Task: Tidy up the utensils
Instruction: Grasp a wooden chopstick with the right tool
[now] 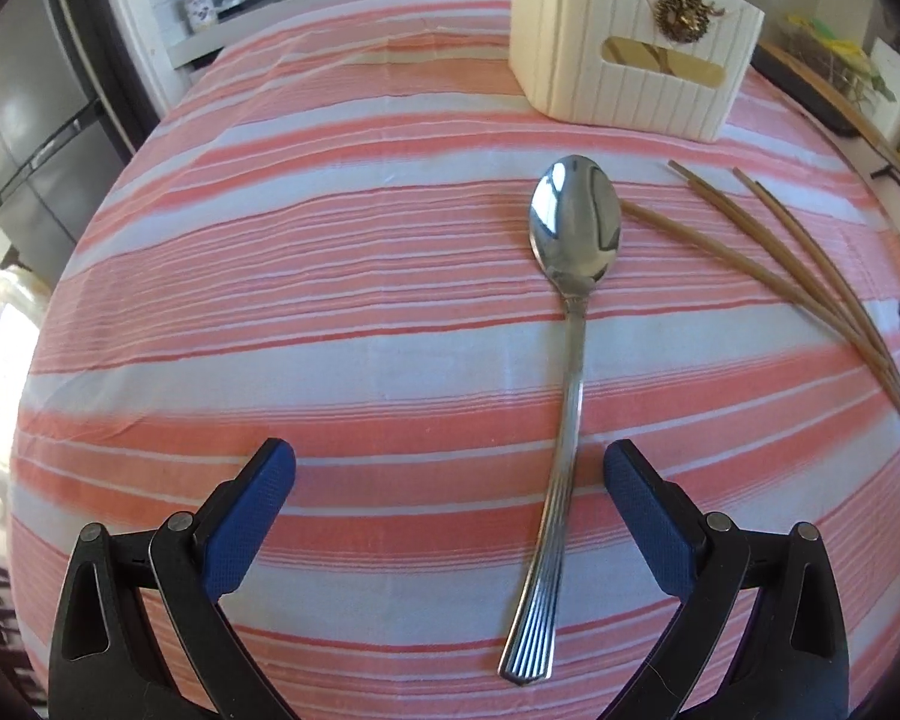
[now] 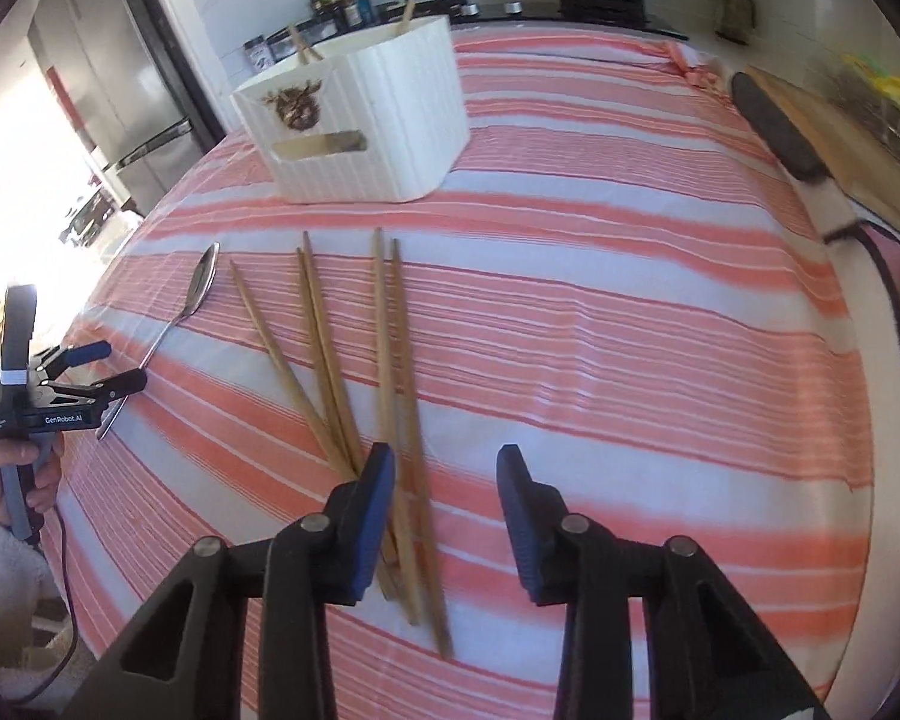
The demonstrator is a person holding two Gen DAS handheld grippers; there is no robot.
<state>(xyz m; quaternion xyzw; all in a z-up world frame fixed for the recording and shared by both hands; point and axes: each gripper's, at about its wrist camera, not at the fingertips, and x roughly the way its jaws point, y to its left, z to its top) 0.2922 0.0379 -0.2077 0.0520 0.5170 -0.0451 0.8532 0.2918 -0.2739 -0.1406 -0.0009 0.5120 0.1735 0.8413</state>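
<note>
Left gripper [image 1: 450, 468] spread wide above the striped tablecloth [image 1: 330, 360], blue pads [image 1: 252, 516] well apart, nothing pinched; metal spoon [image 1: 570, 300] lying flat on the cloth, its ribbed handle running between the two fingers, nearer the right-hand one, no pad seen pressing on it. From the right wrist view, same left gripper [image 2: 111, 366] at the far left edge, held in a hand [image 2: 12, 474], jaws straddling the spoon [image 2: 201, 285] handle; contact with the handle too small to tell. Right gripper [image 2: 447, 462] partly open, a plain gap between its pads, nothing clamped; one blue pad [image 2: 372, 516] sitting over the near ends of the wooden chopsticks [image 2: 330, 372], the other over bare cloth. Touching or merely hovering above the sticks: cannot tell, that part blurred. Chopsticks fanned loosely on the cloth, five counted, tips pointing toward the white ribbed caddy [image 2: 366, 120]; lower ends of some hidden behind the pad. Caddy standing upright further back on the table, a few wooden sticks already poking from its top, a gold crest and slot handle on its face. In the left wrist view, caddy [image 1: 618, 60] cut off at the top edge, only three chopsticks [image 1: 810, 276] fully seen beside the spoon bowl, a blue tip of the right gripper just entering at the right border. Counter items behind soft and hard to make out.
</note>
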